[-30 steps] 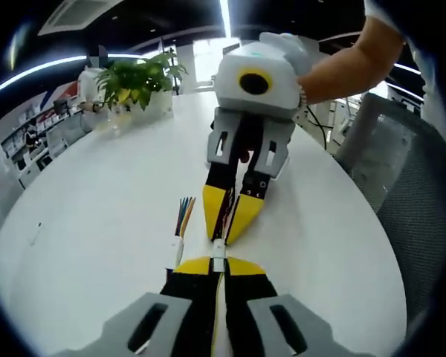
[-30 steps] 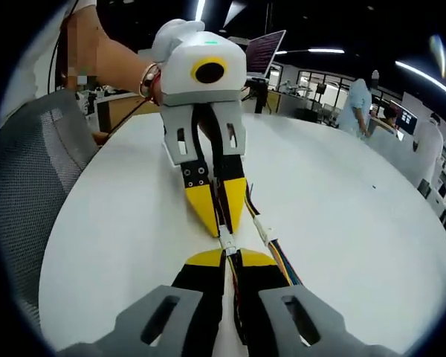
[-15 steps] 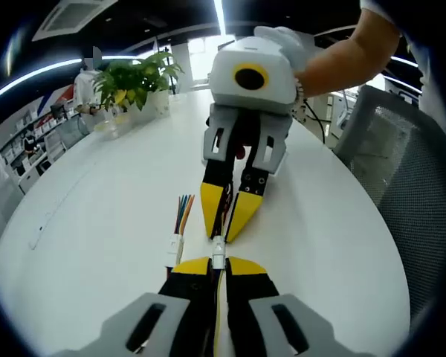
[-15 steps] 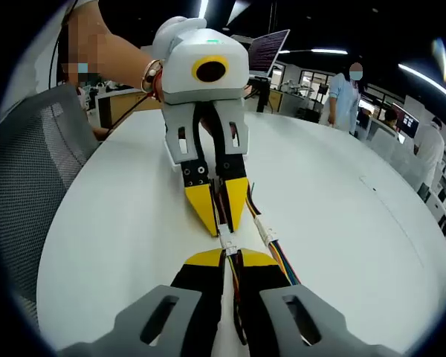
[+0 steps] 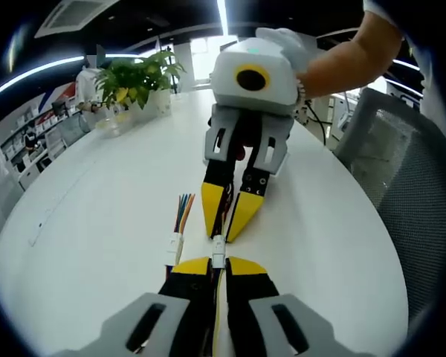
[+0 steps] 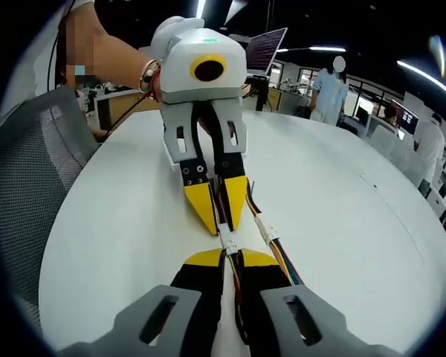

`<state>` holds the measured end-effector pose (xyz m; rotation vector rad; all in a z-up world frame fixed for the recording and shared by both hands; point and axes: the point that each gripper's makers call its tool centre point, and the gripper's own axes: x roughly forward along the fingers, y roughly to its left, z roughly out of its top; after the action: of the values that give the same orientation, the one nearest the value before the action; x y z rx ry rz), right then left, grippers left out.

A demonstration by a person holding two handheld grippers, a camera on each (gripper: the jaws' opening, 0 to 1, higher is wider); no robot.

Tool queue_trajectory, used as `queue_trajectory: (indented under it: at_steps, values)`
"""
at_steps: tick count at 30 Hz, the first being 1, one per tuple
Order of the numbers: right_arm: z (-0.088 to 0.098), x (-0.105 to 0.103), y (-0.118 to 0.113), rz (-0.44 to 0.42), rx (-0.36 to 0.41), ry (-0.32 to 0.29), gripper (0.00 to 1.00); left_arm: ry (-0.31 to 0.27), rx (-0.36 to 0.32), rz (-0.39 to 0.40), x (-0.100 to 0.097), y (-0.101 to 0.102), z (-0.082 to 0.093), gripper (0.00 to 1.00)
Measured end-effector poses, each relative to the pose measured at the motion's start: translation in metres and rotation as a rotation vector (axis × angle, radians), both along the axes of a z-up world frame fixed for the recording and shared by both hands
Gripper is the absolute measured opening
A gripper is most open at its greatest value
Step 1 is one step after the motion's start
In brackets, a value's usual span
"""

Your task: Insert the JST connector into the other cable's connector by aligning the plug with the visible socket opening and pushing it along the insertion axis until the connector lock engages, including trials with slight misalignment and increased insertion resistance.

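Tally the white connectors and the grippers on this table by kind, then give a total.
White connectors held between the gripper tips: 1 joint, parts not separable by eye
Spare white connector lying on the table: 1
Left gripper, right gripper: 2
Total: 4

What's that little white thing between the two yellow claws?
In the left gripper view, the small white connectors sit between the left gripper and the right gripper, meeting tip to tip.

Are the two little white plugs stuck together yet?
Cannot tell. The white connectors meet tip to tip between the left gripper and right gripper, but they're too small.
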<state>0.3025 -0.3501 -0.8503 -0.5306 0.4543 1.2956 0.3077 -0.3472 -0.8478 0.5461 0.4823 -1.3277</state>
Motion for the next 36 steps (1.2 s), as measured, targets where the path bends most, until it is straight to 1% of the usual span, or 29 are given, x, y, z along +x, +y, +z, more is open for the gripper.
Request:
queue_trajectory:
  at_steps: [4, 5, 7, 11, 14, 16, 18, 21, 24, 28, 30, 32, 33, 34, 36]
  values:
    - [0.000, 0.002, -0.001, -0.010, -0.007, 0.003, 0.05, 0.001, 0.000, 0.007, 0.001, 0.000, 0.000, 0.02]
    - [0.000, 0.003, -0.002, -0.018, -0.008, 0.008, 0.05, 0.000, 0.000, 0.014, 0.002, 0.000, 0.001, 0.05]
    - [0.000, 0.004, -0.004, -0.032, -0.008, 0.020, 0.08, 0.020, -0.004, 0.035, 0.003, 0.001, 0.001, 0.11]
    - [0.000, 0.004, -0.007, -0.037, -0.019, 0.018, 0.09, 0.025, -0.007, 0.031, -0.001, 0.002, 0.001, 0.11]
    - [0.001, 0.002, -0.007, -0.038, -0.021, 0.027, 0.12, 0.032, -0.025, 0.051, -0.001, 0.001, 0.004, 0.14]
    - [0.003, 0.000, -0.007, -0.044, -0.018, 0.036, 0.14, 0.052, -0.036, 0.061, -0.002, 0.000, 0.006, 0.15]
    - [0.006, -0.002, -0.005, -0.045, -0.013, 0.048, 0.18, 0.044, -0.038, 0.064, -0.003, 0.000, 0.008, 0.17]
    - [0.009, -0.004, -0.005, -0.047, -0.012, 0.045, 0.20, 0.038, -0.042, 0.073, -0.003, 0.002, 0.011, 0.21]
    - [0.012, -0.004, -0.005, -0.053, -0.008, 0.045, 0.22, 0.037, -0.050, 0.086, -0.004, 0.002, 0.016, 0.27]
    - [0.018, -0.003, -0.005, -0.072, 0.002, 0.044, 0.28, 0.031, -0.067, 0.106, -0.004, 0.002, 0.023, 0.41]
    - [0.020, -0.003, -0.005, -0.080, 0.005, 0.043, 0.32, 0.025, -0.069, 0.112, -0.005, 0.003, 0.025, 0.45]
    - [0.024, -0.004, -0.005, -0.079, 0.013, 0.039, 0.32, 0.020, -0.072, 0.129, -0.004, 0.004, 0.028, 0.50]
    - [0.027, -0.004, -0.005, -0.082, 0.019, 0.036, 0.32, 0.018, -0.079, 0.141, -0.003, 0.005, 0.030, 0.53]
    - [0.029, -0.004, -0.005, -0.088, 0.023, 0.035, 0.34, 0.019, -0.086, 0.146, -0.003, 0.006, 0.032, 0.59]
    - [0.032, -0.003, -0.006, -0.104, 0.033, 0.038, 0.40, 0.027, -0.112, 0.166, -0.003, 0.006, 0.037, 0.67]
